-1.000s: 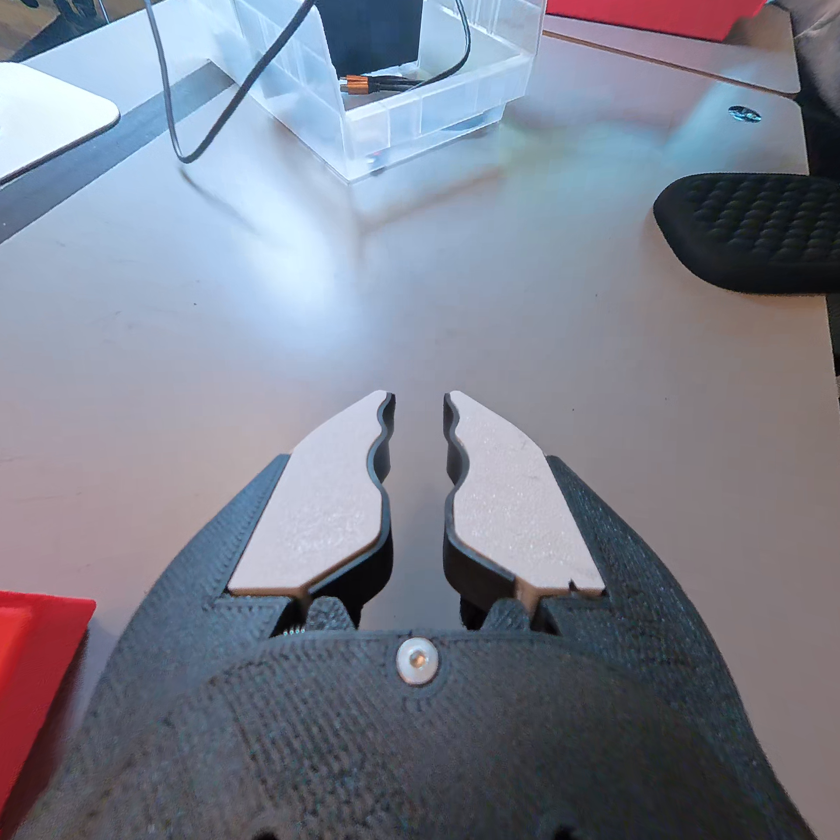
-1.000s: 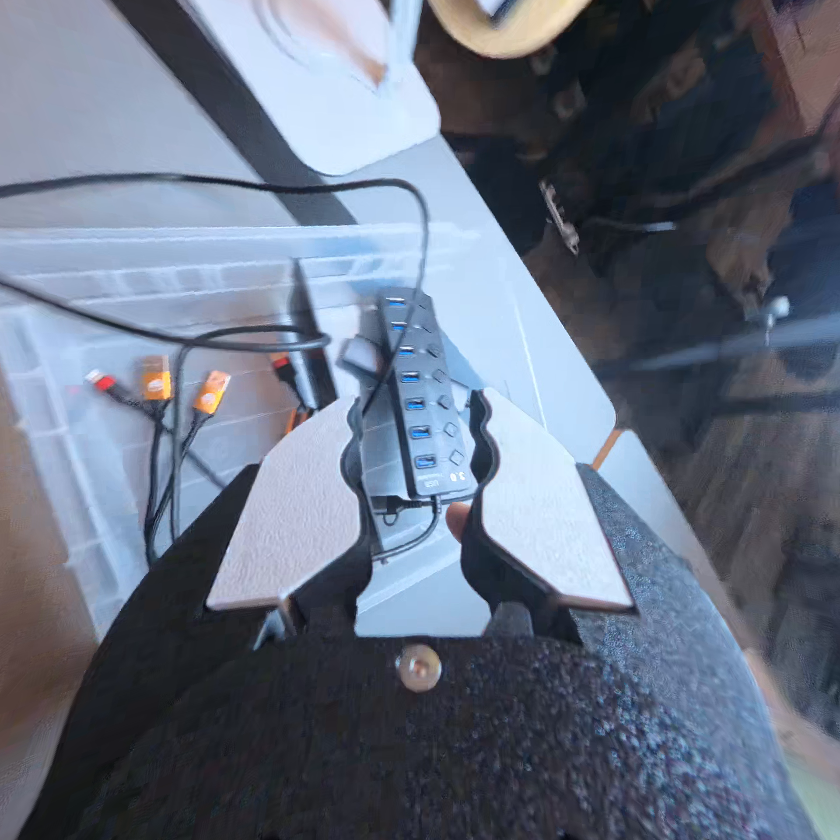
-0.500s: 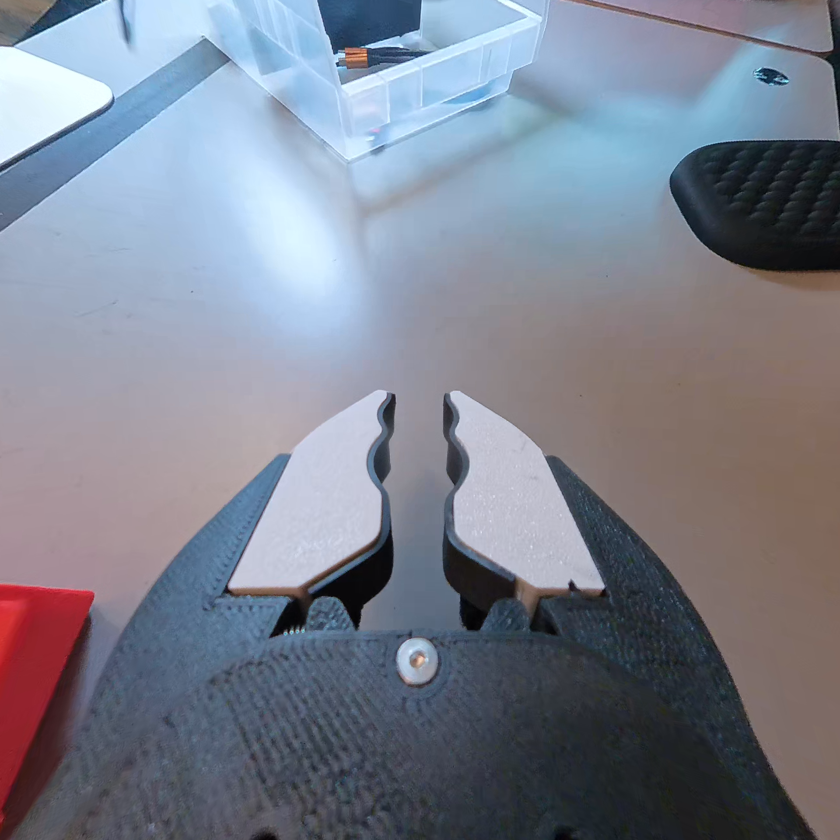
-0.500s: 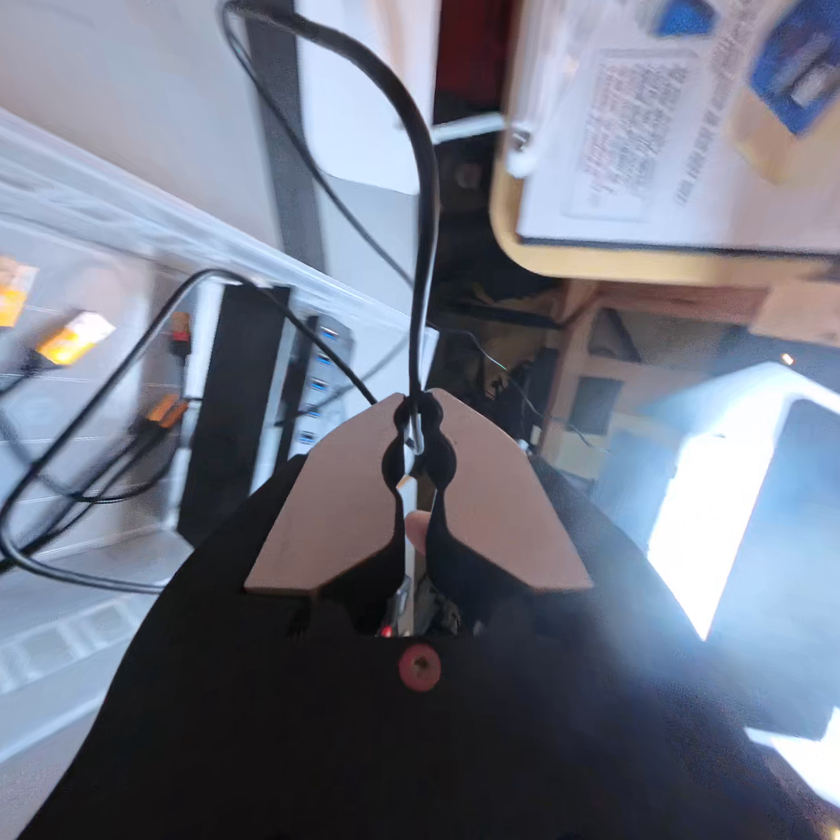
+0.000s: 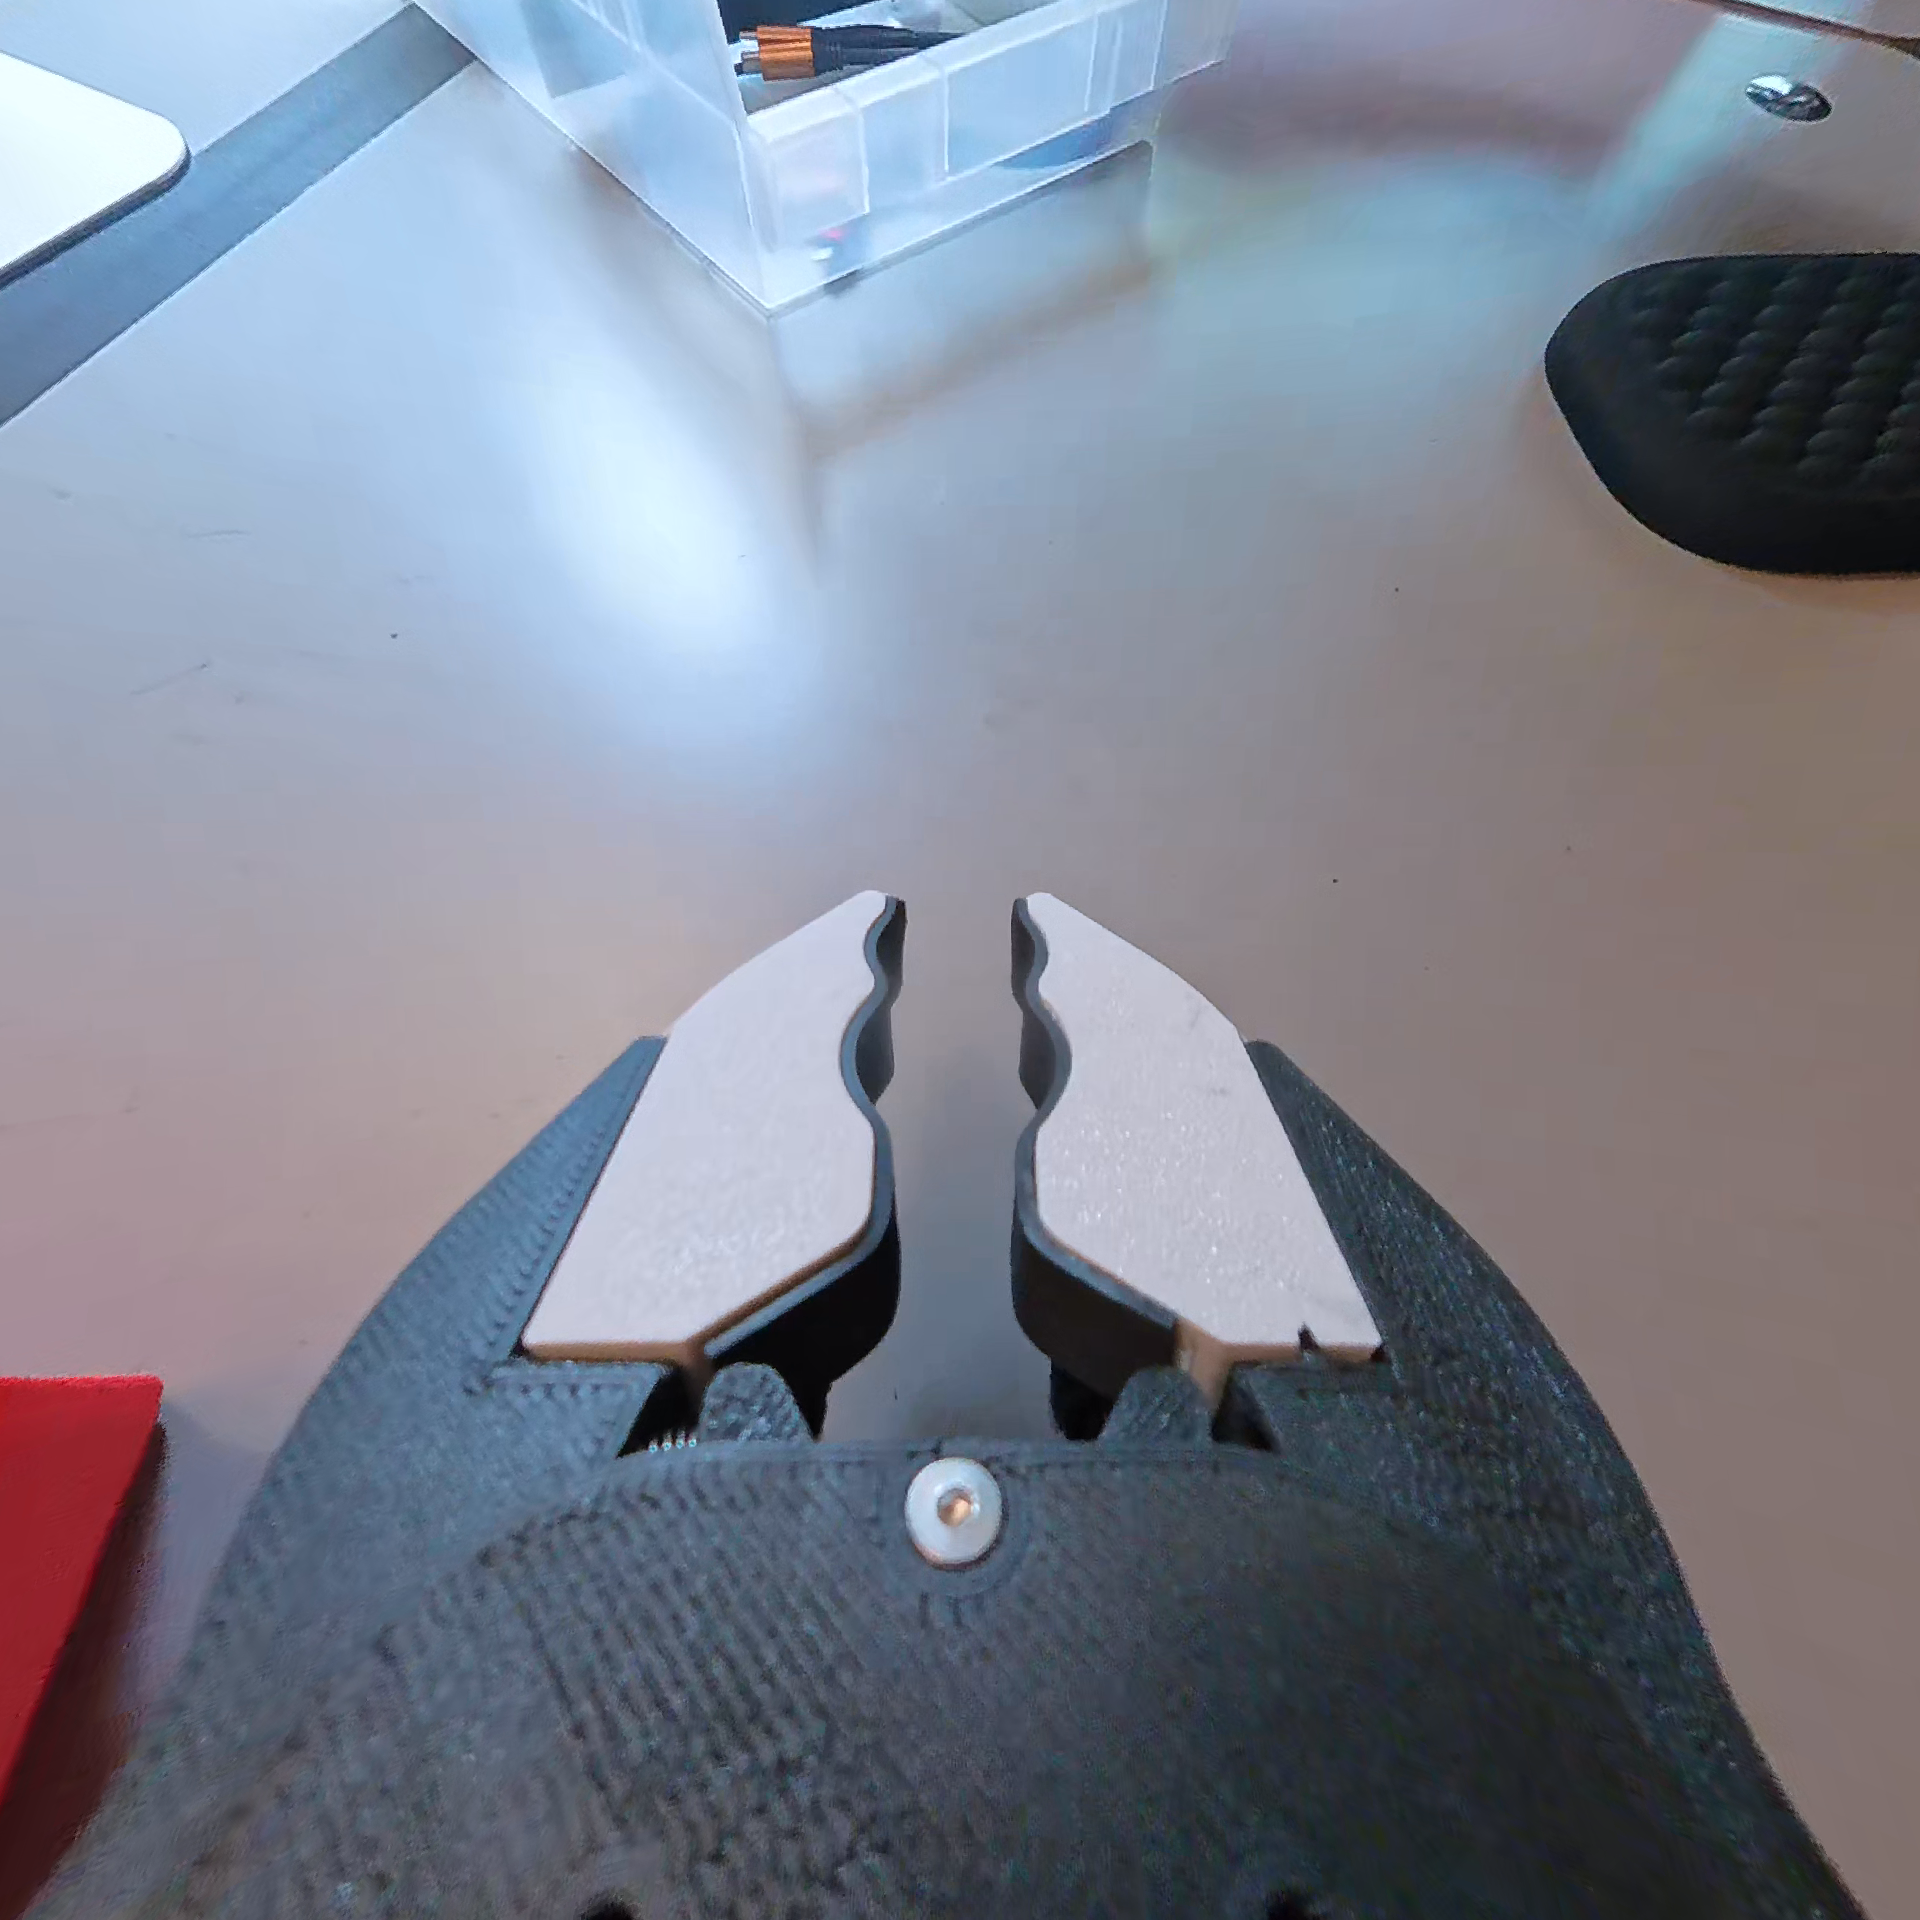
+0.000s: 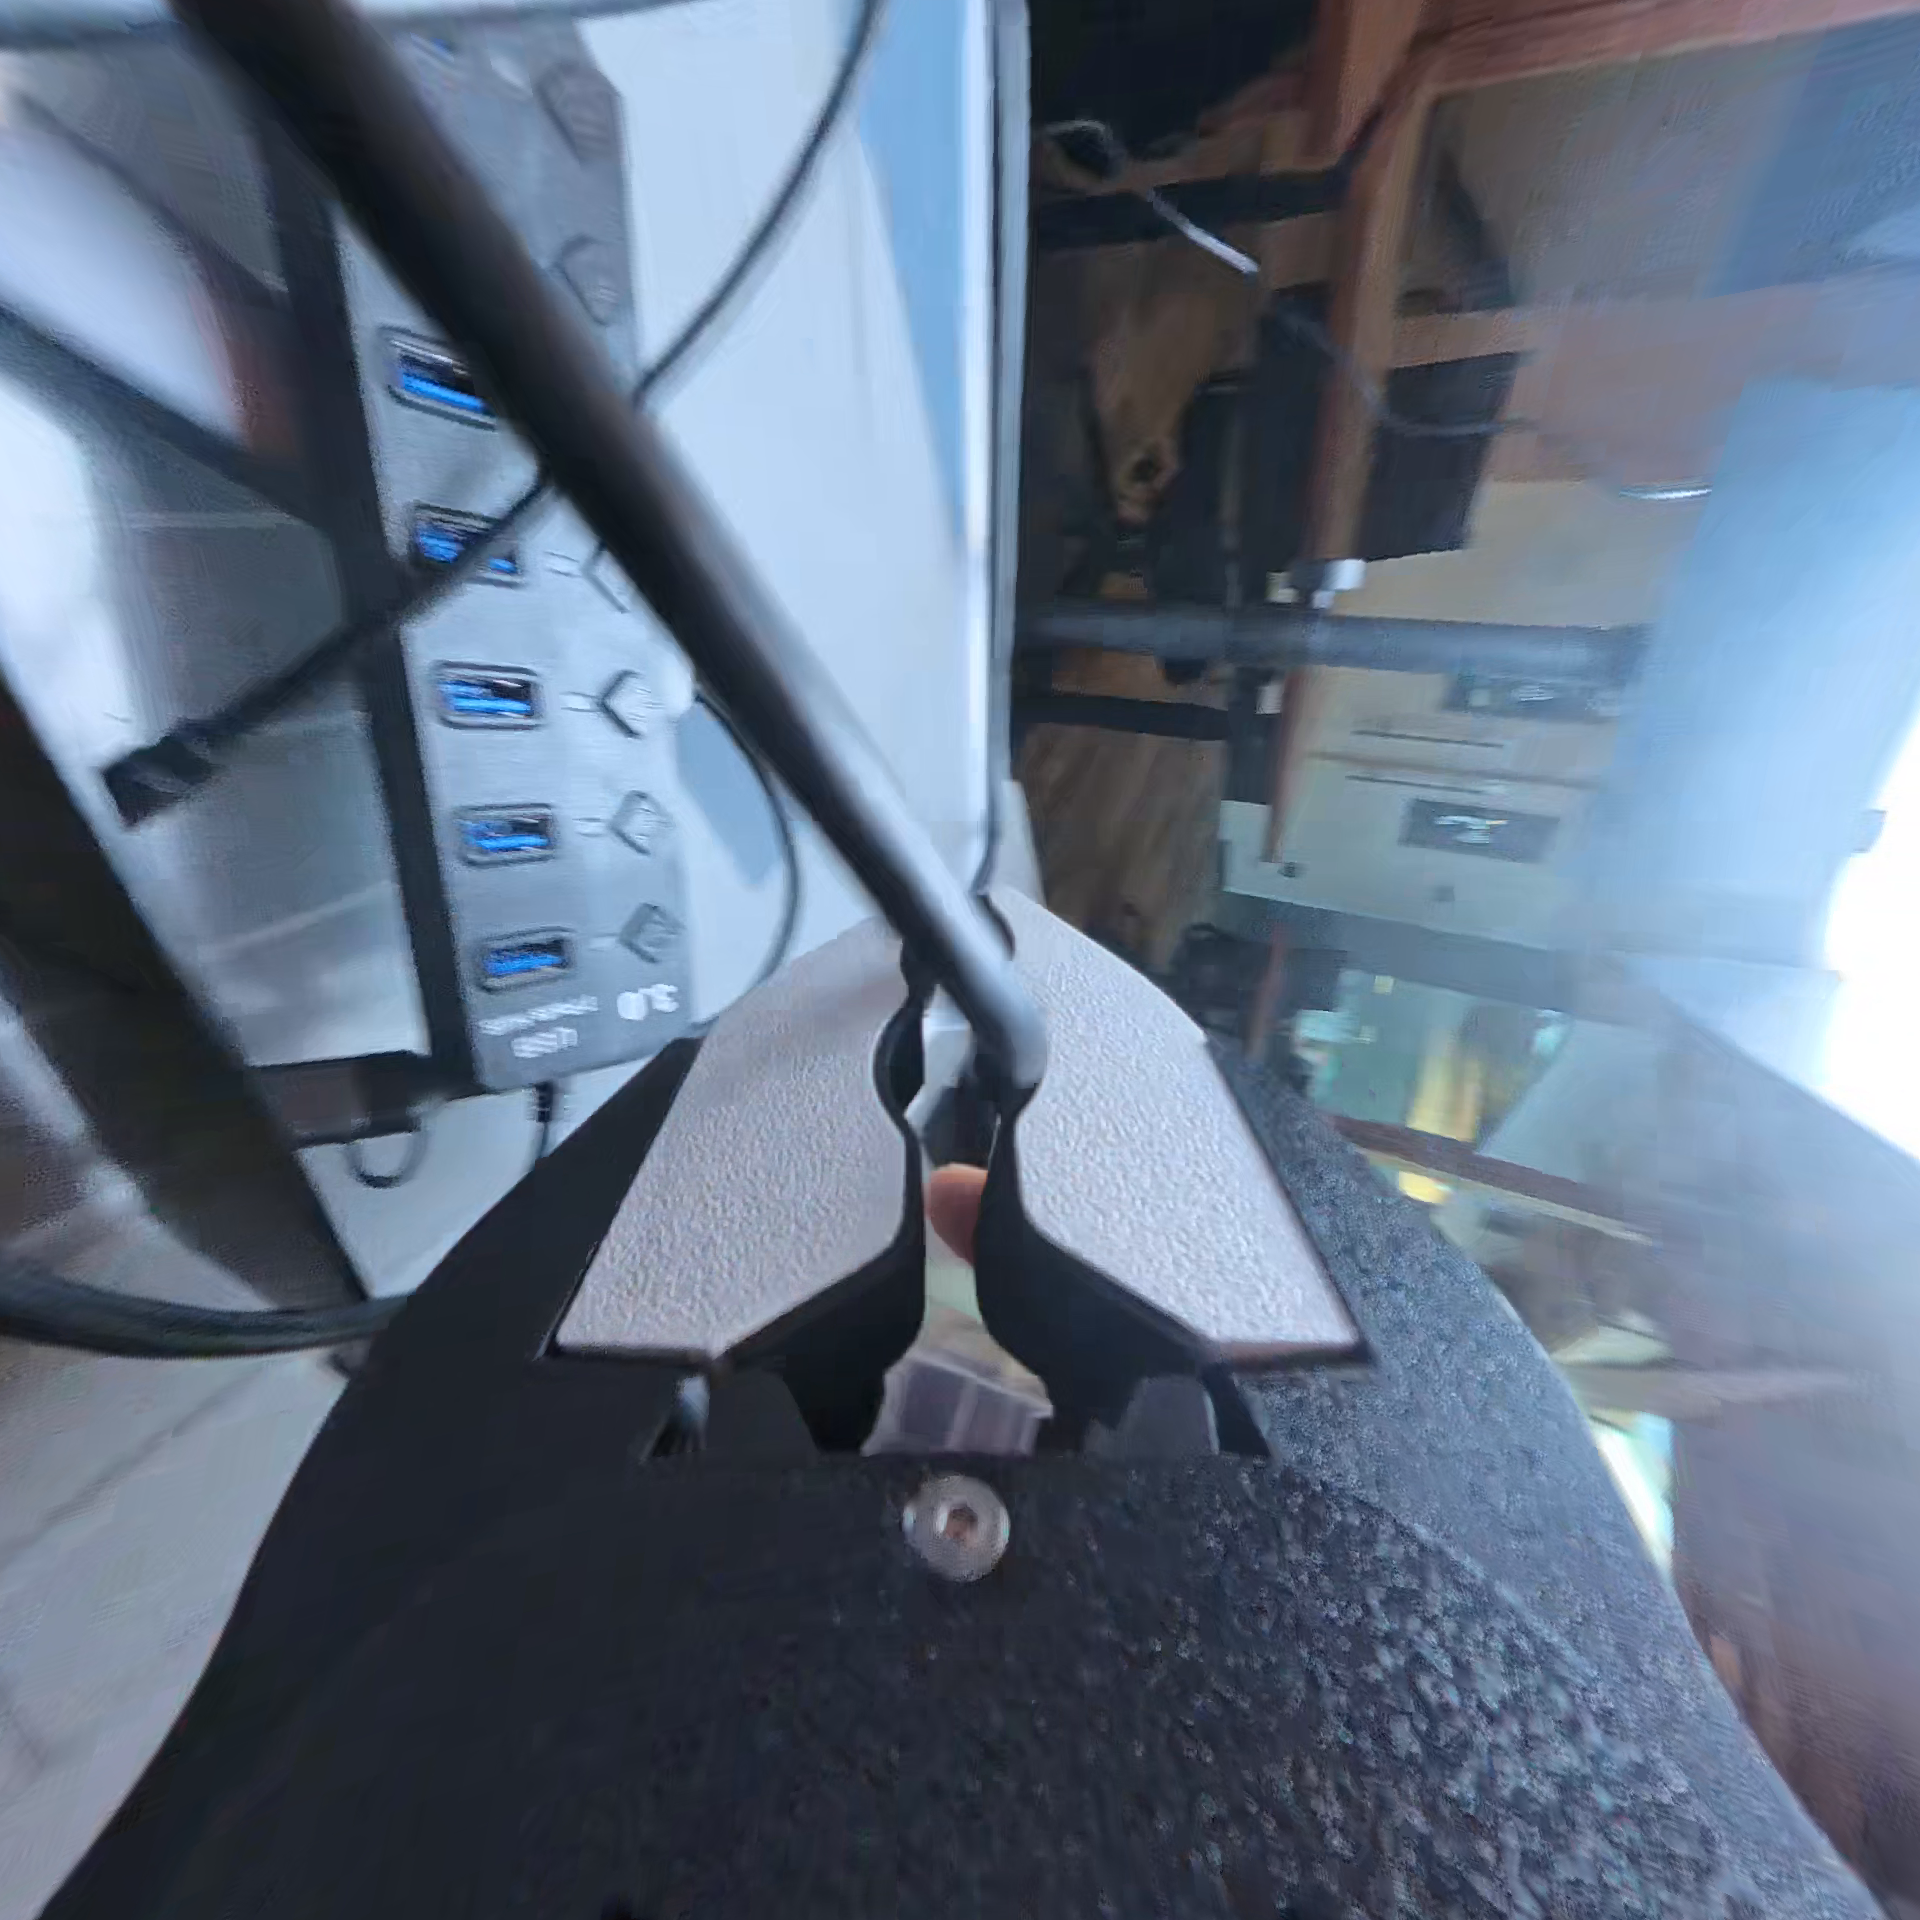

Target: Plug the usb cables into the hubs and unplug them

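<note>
My right gripper (image 6: 951, 951) is shut on a black USB cable (image 6: 644, 499), which runs up and left from the fingertips across the view. Behind it a grey USB hub (image 6: 520, 748) with several blue ports lies in a clear plastic bin, just left of my fingers. Other thin black cables (image 6: 748, 229) loop around the hub. My left gripper (image 5: 956, 914) is slightly open and empty, low over the bare table (image 5: 520, 727). Far ahead of it stands the clear plastic bin (image 5: 883, 135), with an orange-collared cable plug (image 5: 790, 47) inside.
A black textured pad (image 5: 1756, 416) lies on the table at the right of the left wrist view. A red object (image 5: 62, 1538) sits at the lower left edge, a white flat item (image 5: 62, 187) at the upper left. The right wrist view is blurred, showing wooden furniture (image 6: 1382, 312) beyond the table edge.
My right gripper closed on the black cable and swung, so the hub is now larger and to the left. My left gripper drifted forward toward the clear bin, its gap unchanged.
</note>
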